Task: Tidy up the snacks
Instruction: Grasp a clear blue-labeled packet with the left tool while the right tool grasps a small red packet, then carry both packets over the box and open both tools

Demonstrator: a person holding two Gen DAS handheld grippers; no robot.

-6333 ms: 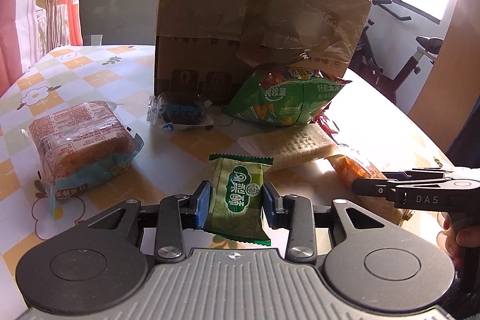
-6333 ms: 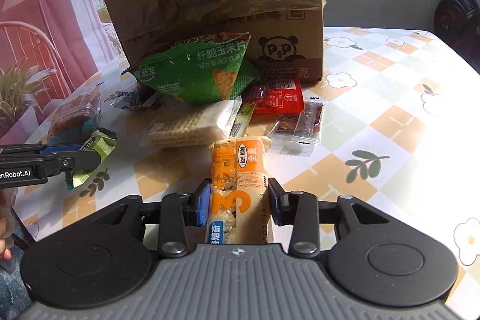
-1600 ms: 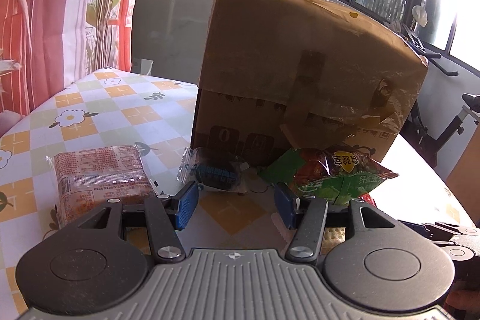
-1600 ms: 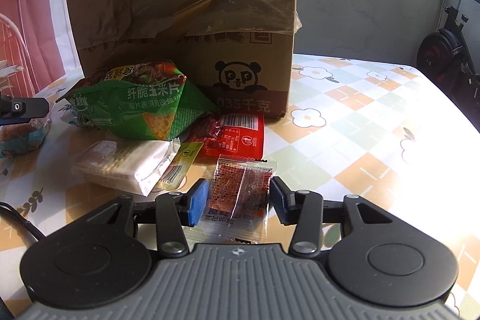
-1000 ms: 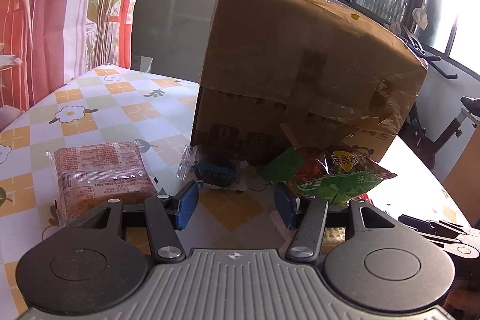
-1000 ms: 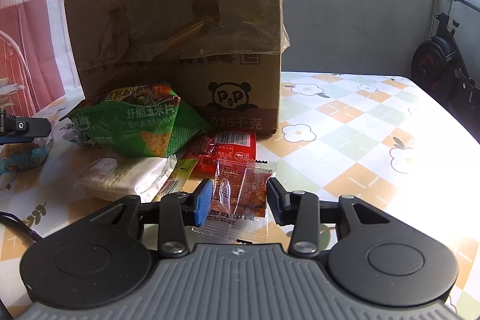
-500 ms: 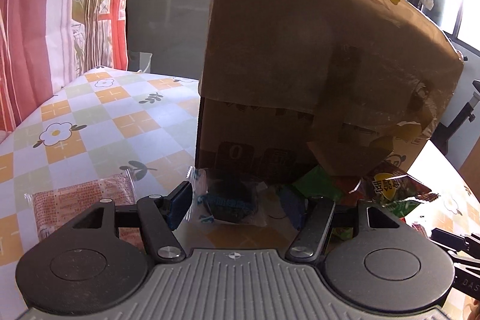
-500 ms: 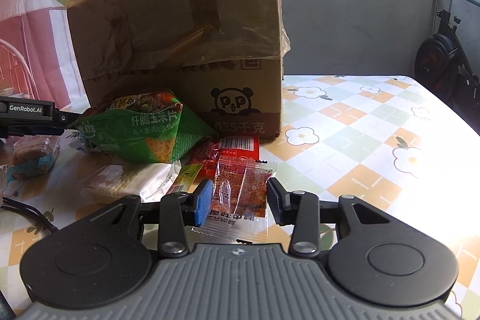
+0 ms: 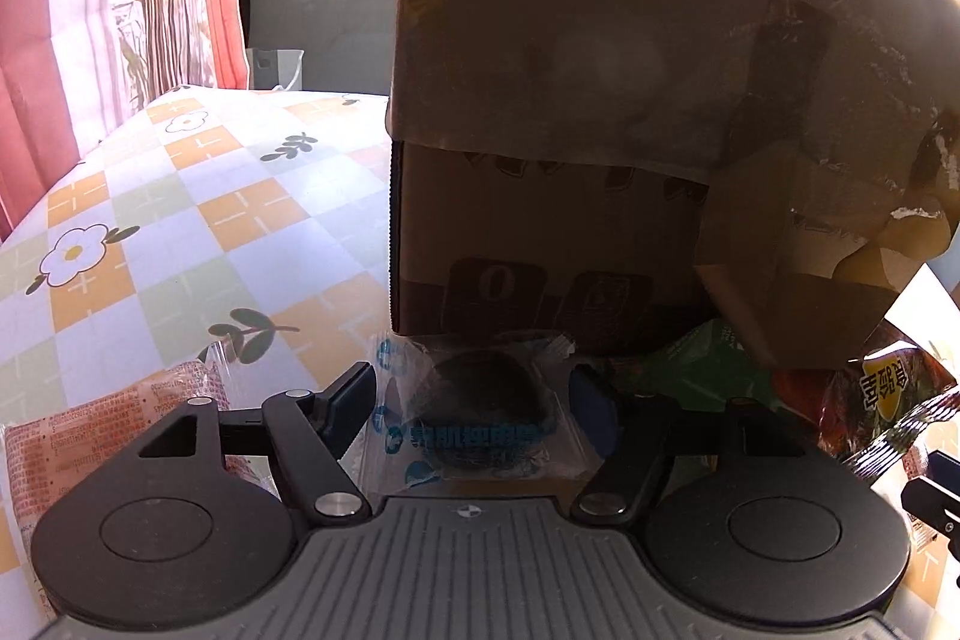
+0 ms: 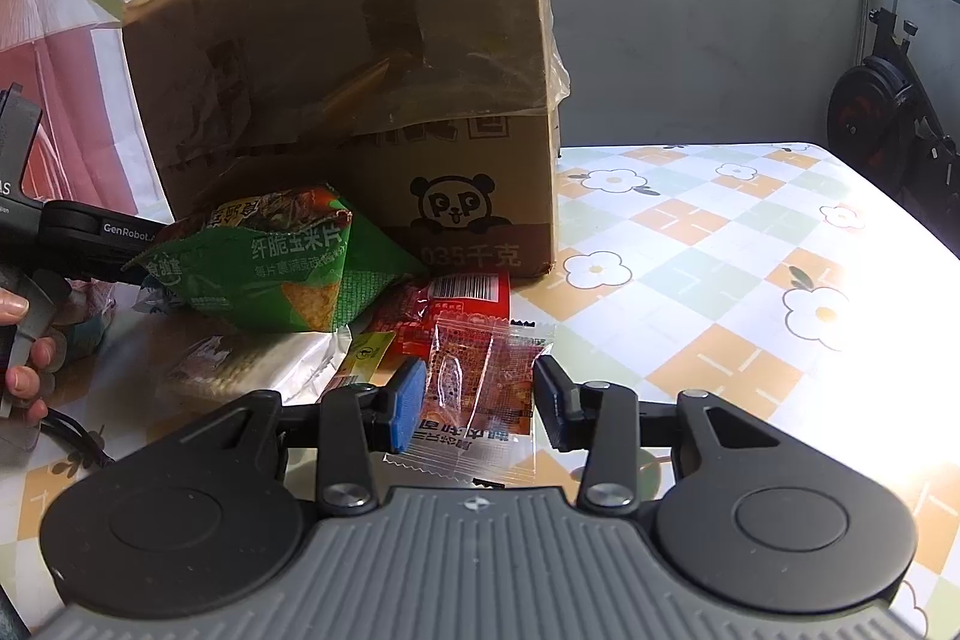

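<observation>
L gripper [image 9: 473, 403] spread wide, a clear pkt w/ a dark round cookie [image 9: 480, 412] lying btwn its pads, not pinched, right at the foot of the cardboard box [image 9: 600, 112]. R gripper [image 10: 480, 403] also spread, clear pkt of reddish snack [image 10: 483, 388] btwn its pads on the table [image 10: 720, 292], in front of the box. Green chip bag [image 10: 288, 268] leans against box front; red pkt [image 10: 456, 304] & cracker pkt [image 10: 252, 364] just before the box. Orange wrapped cake [image 9: 114, 430] near box's left corner

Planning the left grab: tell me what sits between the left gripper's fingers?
In the left wrist view, a clear packet with a dark round cookie sits between the open left gripper fingers.
</observation>
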